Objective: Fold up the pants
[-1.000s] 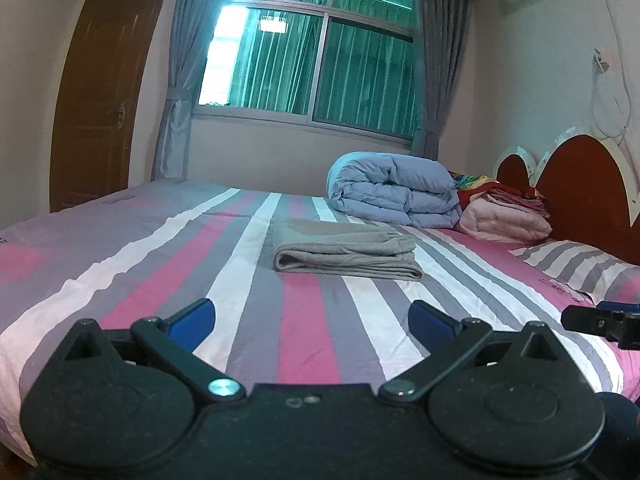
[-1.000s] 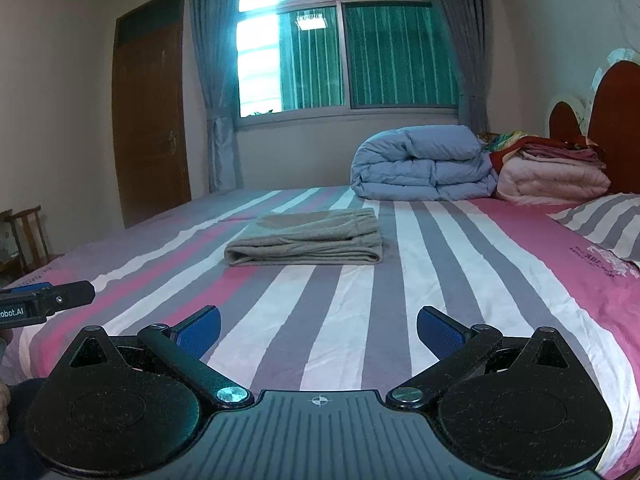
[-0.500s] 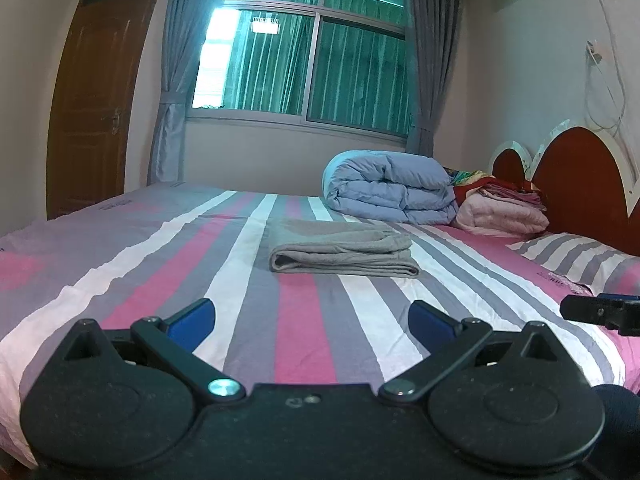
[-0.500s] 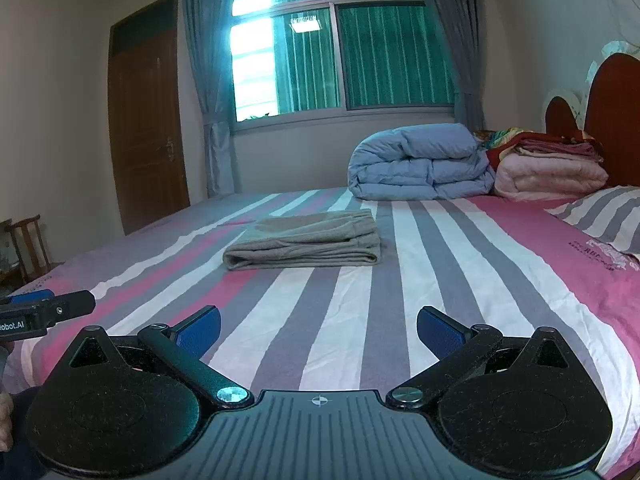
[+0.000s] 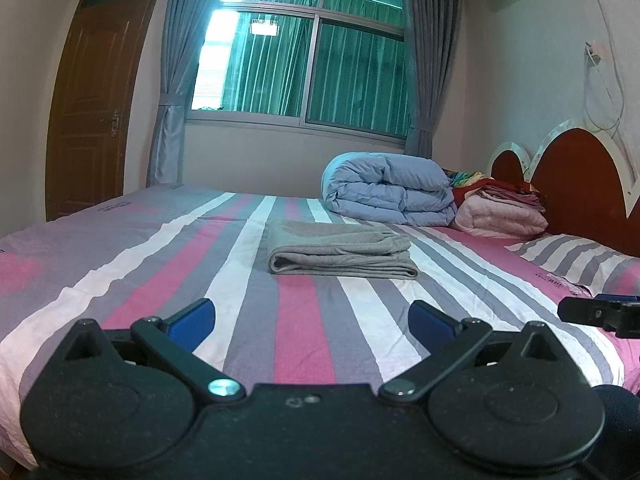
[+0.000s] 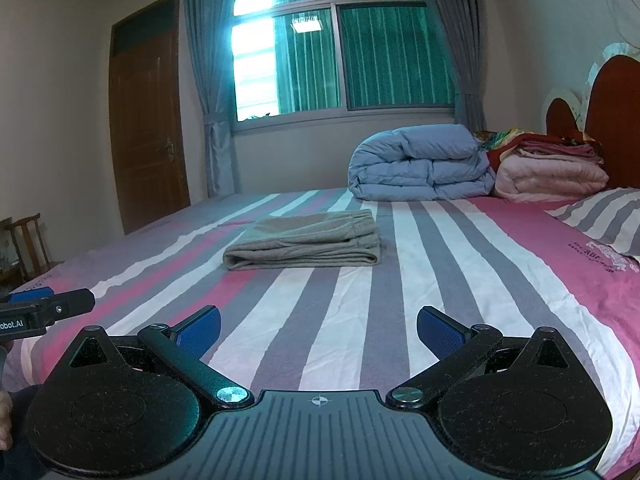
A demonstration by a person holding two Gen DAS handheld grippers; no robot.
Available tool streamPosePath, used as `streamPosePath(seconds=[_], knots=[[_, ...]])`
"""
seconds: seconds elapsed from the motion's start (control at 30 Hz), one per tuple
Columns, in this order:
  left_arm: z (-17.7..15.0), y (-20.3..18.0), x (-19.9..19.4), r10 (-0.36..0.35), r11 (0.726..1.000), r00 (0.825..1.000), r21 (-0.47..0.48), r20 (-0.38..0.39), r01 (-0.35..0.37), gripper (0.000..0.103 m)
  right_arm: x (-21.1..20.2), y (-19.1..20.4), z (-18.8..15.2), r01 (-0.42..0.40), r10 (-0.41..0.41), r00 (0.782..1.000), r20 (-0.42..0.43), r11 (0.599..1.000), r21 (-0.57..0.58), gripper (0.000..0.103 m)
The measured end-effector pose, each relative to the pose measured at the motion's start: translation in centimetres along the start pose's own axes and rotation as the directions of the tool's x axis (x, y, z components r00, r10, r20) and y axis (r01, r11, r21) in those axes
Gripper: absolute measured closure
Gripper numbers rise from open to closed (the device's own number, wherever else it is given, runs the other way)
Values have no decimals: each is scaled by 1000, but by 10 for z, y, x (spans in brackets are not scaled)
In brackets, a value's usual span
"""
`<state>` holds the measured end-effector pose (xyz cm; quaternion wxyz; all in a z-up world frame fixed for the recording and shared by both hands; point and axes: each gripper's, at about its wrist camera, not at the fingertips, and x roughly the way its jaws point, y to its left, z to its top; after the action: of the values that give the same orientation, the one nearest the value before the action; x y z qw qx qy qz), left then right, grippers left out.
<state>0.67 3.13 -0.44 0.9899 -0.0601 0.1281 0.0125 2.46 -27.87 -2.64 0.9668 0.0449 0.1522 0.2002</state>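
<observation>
Grey pants (image 5: 340, 254) lie folded in a neat flat stack in the middle of the striped bed (image 5: 160, 280); they also show in the right wrist view (image 6: 306, 246). My left gripper (image 5: 312, 320) is open and empty, well back from the pants near the bed's front edge. My right gripper (image 6: 319, 327) is open and empty, also well short of the pants. The right gripper's tip shows at the right edge of the left wrist view (image 5: 600, 314); the left gripper's tip shows at the left of the right wrist view (image 6: 44, 310).
A folded blue duvet (image 5: 388, 190) and a pile of pink and red blankets (image 5: 504, 212) lie at the far side by the headboard (image 5: 580, 184). A striped pillow (image 5: 580, 260) lies on the right. A door (image 6: 148, 128) and a chair (image 6: 26, 240) stand at the left.
Both cameras have tilted and sunk slightly, so the bed looks flatter and the pants sit a little lower in view. The pants have not moved. Both grippers stay open.
</observation>
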Motion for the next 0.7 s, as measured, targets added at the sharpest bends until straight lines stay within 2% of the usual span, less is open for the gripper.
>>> streamPosePath(seconds=[0.7], knots=[[2,0,-1,-7,1000,1000,8,2,7,6,0,-3,0,-4,4,1000,-3,1000,-3,0]])
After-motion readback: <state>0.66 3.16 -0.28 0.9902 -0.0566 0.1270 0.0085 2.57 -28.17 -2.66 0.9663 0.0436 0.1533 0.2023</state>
